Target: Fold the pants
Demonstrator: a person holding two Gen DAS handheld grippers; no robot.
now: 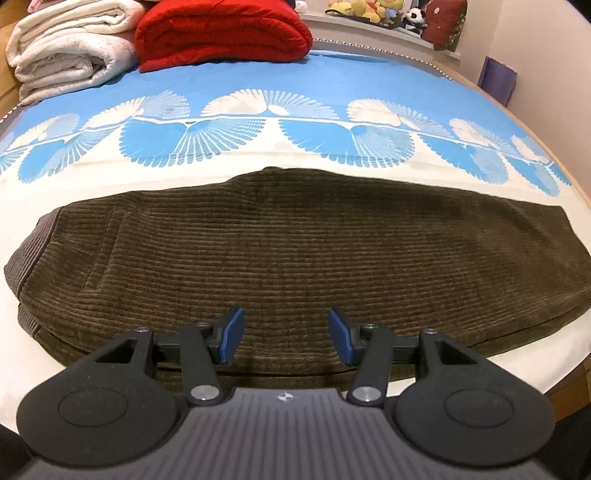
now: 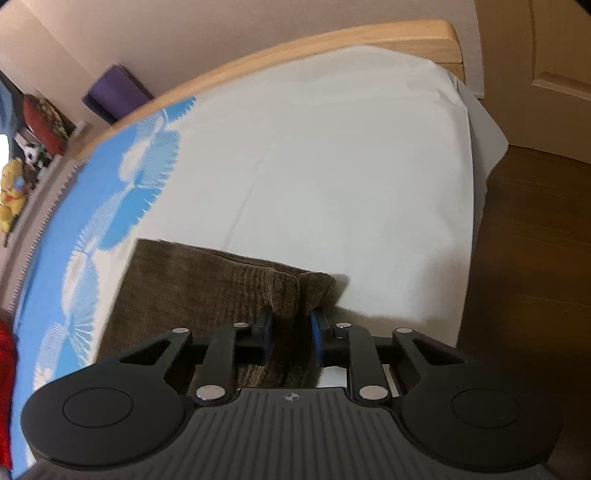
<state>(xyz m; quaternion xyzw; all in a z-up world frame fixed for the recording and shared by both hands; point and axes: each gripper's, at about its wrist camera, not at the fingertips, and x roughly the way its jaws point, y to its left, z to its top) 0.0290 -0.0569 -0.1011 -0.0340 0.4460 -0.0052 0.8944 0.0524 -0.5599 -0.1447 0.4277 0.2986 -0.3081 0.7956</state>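
Dark olive corduroy pants (image 1: 288, 251) lie flat across the bed, folded lengthwise, waistband at the left and leg ends at the right. My left gripper (image 1: 286, 334) is open and empty, just above the pants' near edge at mid-length. In the right wrist view the pants' leg end (image 2: 207, 295) shows bunched at its corner. My right gripper (image 2: 291, 332) is shut on that corner of the pants, with the fabric pinched between the blue pads (image 2: 316, 332).
The bed sheet (image 1: 295, 110) is blue with white fan patterns and a white band (image 2: 332, 166). A folded red blanket (image 1: 221, 33) and white blankets (image 1: 70, 48) sit at the far side. A wooden bed frame (image 2: 332, 40) edges the mattress; wood floor (image 2: 535, 258) lies to the right.
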